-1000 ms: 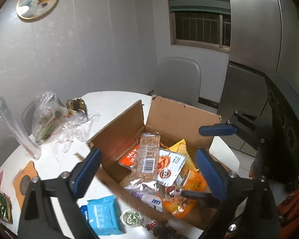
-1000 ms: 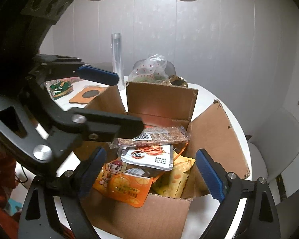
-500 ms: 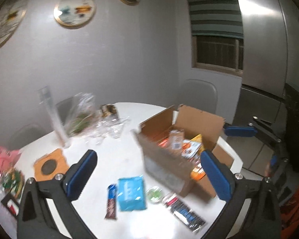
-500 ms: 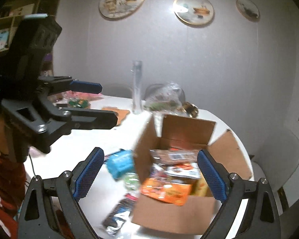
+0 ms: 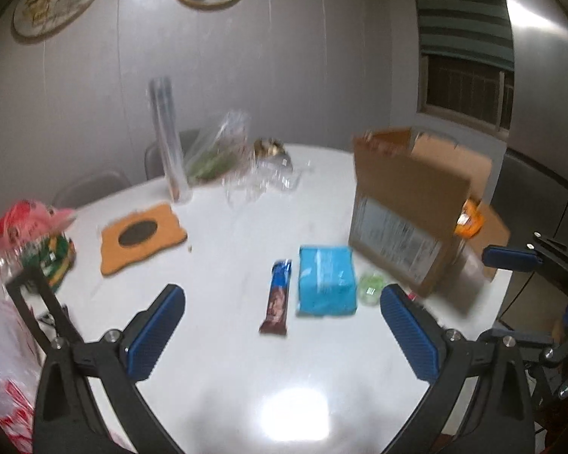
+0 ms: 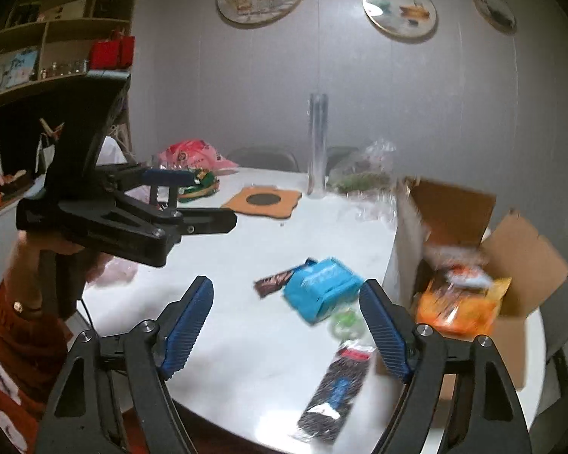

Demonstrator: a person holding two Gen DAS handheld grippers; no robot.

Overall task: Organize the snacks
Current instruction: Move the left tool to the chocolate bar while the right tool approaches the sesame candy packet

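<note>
An open cardboard box [image 5: 409, 204] stands at the right of the round white table [image 5: 246, 359]; it shows in the right wrist view [image 6: 454, 223] holding orange snack packets [image 6: 458, 306]. On the table beside it lie a blue packet [image 5: 325, 280], a brown snack bar [image 5: 278, 297] and a small green round snack [image 5: 371, 288]. A dark long packet [image 6: 339, 389] lies near the table's front edge. My left gripper [image 5: 280, 331] is open and empty above the table. My right gripper [image 6: 284, 327] is open and empty, just before the blue packet [image 6: 322, 293].
An orange mat [image 5: 142, 236], a tall clear tube [image 5: 166, 143], clear plastic bags [image 5: 223, 155], and a pink bag with green snacks [image 5: 30, 234] sit at the table's far and left sides. A shelf [image 6: 38, 38] stands at the left. A fridge [image 5: 541, 113] stands right.
Both grippers have pulled back from over the box to the near side of the table, so the loose snacks in front of the box have come into view. Both stayed open and empty.
</note>
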